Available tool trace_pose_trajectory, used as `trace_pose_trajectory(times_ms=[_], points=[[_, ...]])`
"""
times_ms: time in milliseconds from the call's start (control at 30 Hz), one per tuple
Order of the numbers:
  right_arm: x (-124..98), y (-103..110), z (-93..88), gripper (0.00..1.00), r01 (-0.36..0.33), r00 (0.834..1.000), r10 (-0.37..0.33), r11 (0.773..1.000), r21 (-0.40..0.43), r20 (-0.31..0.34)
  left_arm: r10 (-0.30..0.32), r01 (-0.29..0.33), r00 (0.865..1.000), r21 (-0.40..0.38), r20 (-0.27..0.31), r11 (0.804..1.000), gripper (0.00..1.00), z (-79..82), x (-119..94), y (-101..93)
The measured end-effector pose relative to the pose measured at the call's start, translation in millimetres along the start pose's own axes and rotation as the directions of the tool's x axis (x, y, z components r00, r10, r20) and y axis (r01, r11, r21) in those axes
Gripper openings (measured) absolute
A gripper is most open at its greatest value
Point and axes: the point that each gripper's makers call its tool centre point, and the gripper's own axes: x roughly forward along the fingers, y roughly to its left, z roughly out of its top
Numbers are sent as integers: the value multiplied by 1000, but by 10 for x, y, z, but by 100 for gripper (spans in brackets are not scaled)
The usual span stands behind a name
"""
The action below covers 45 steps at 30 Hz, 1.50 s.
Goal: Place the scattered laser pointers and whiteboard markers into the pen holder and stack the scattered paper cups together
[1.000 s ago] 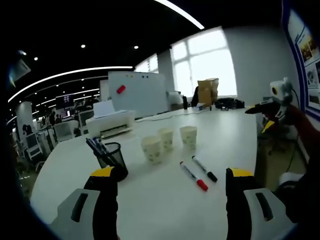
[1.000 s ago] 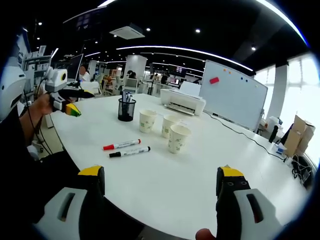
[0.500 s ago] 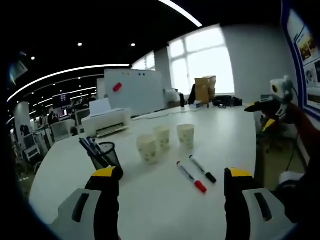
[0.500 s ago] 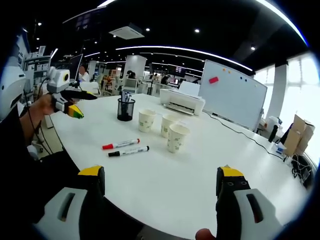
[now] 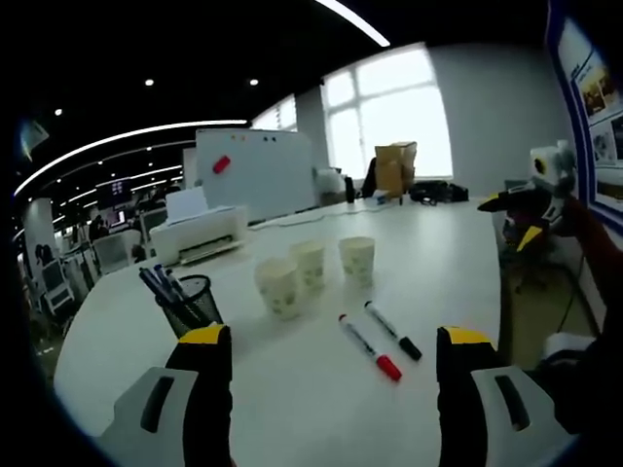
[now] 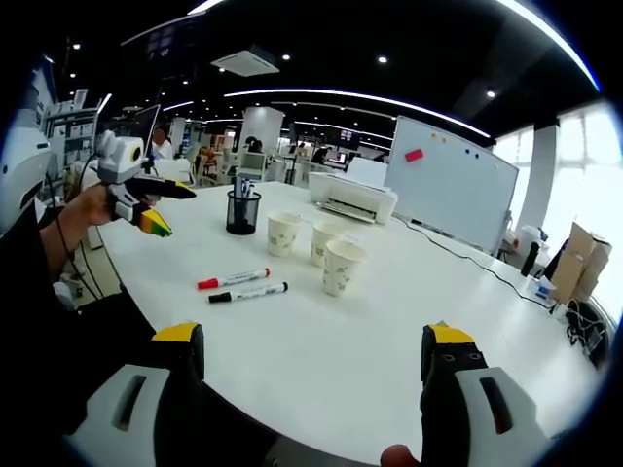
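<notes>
Two markers lie side by side on the white table (image 5: pixel 438 263): a red-capped marker (image 5: pixel 369 347) (image 6: pixel 233 279) and a black-capped marker (image 5: pixel 392 331) (image 6: pixel 248 291). Three paper cups (image 5: pixel 279 287) (image 5: pixel 311 265) (image 5: pixel 357 259) stand apart in a loose row; in the right gripper view they are the cups (image 6: pixel 283 234) (image 6: pixel 326 243) (image 6: pixel 341 268). A black mesh pen holder (image 5: pixel 185 305) (image 6: pixel 241 212) with pens stands beyond them. My left gripper (image 5: pixel 324 365) hangs open above the table's near edge and is seen from the side (image 6: pixel 156 202). My right gripper (image 6: pixel 311 365) is open and appears at the right (image 5: pixel 514 221).
A white printer (image 5: pixel 195 233) (image 6: pixel 352 197) sits on the table behind the cups. A whiteboard (image 5: pixel 255 175) (image 6: pixel 456 180) with a red eraser stands past it. A cardboard box (image 5: pixel 394 167) is by the window. A person's hand (image 6: pixel 83 209) holds the left gripper.
The left gripper's camera has drifted slightly, shifting cups, markers and holder a little left in its view. In the right gripper view the left gripper has edged right toward the table. Both stay open.
</notes>
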Motion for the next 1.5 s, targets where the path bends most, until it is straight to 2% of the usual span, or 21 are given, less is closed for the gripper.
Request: trace_pose_trajectory(times_ms=[433,767,1500], points=[[-5,1,-9,87,3,1000,-3,1000,3,-1,-8,8,1000,-1,-9,1000,88,-12,122,6],[-10,3,-25,87,5,1000,-5,1000,6,-3,-18,17,999,-3,-36,1000,87,-101,264,8],[-10,-24,-87,87,6,1000,-6,1000,17,-6,-58,58,994,1,-95,998,80,-215,581,-147]])
